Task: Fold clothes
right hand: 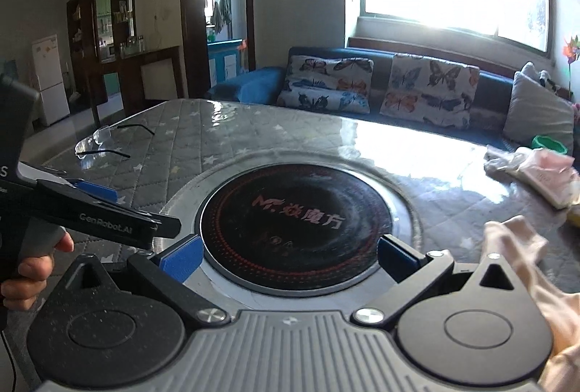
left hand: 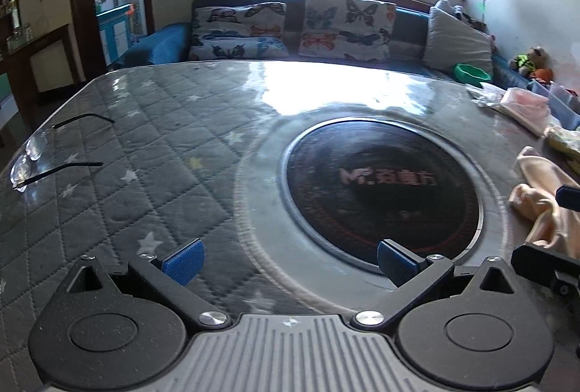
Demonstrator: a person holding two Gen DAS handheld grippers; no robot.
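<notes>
Both tools hang over the quilted worktop (left hand: pixel 152 124) with nothing between their blue pads: the left tool (left hand: pixel 290 259) and the right tool (right hand: pixel 290 259) each stand spread wide above the round black hob (right hand: pixel 295 223). The peach garment (left hand: pixel 543 200) lies crumpled at three o'clock, near the worktop's edge. It looks thin, limp and rather slippery, so I'd pinch it at a hem or corner.
</notes>
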